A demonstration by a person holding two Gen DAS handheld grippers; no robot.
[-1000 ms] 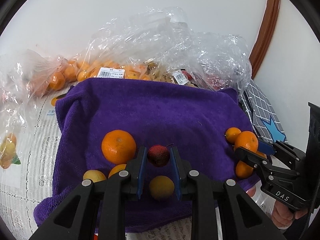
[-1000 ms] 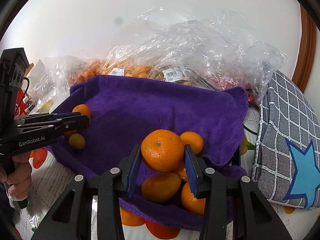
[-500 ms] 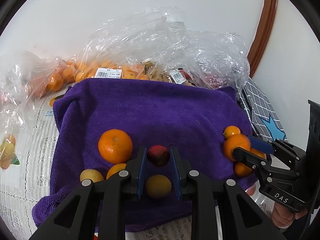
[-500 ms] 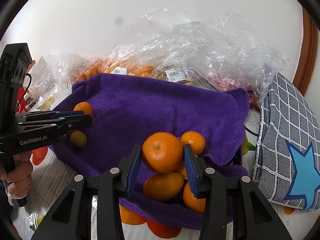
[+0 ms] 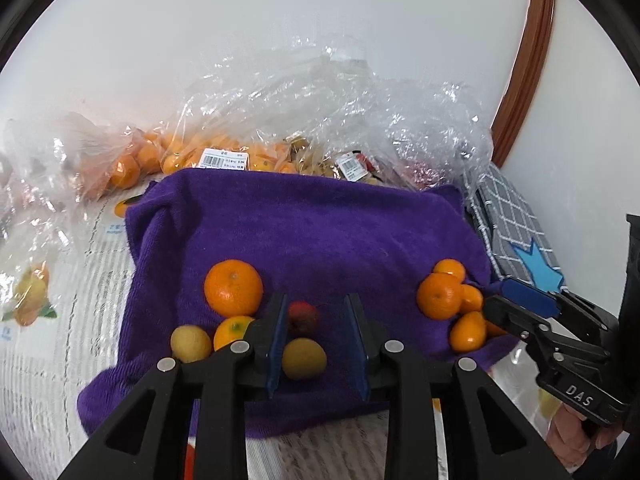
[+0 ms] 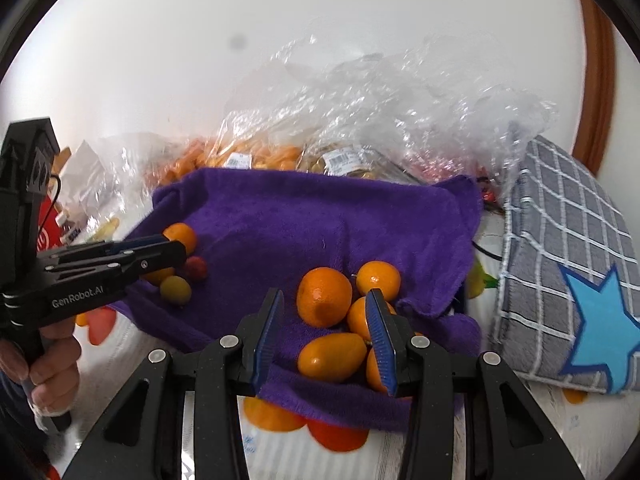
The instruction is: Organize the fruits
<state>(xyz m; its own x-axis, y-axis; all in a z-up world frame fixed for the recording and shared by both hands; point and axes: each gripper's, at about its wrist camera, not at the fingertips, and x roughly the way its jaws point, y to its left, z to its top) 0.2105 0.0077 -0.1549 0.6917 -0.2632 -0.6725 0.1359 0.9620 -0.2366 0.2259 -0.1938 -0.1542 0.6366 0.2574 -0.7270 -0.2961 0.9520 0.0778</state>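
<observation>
A purple towel (image 5: 312,232) (image 6: 312,220) holds two fruit groups. My left gripper (image 5: 316,320) is open; a small red fruit (image 5: 303,317) lies loose between its jaws, with a yellow fruit (image 5: 304,358) just below. A large orange (image 5: 233,288), a small orange (image 5: 232,330) and another yellow fruit (image 5: 190,343) lie to its left. My right gripper (image 6: 324,320) is open over the right pile, with a large orange (image 6: 324,297) lying on the towel between its jaws among several smaller oranges (image 6: 332,357).
Clear plastic bags of oranges (image 5: 168,156) and other fruit (image 6: 360,120) lie behind the towel against the white wall. A grey checked cushion with a blue star (image 6: 568,272) lies to the right. A printed tablecloth (image 5: 60,320) covers the table.
Both grippers have opened. The left let go of the red fruit and the right let go of the large orange; both fruits now rest on the towel.
</observation>
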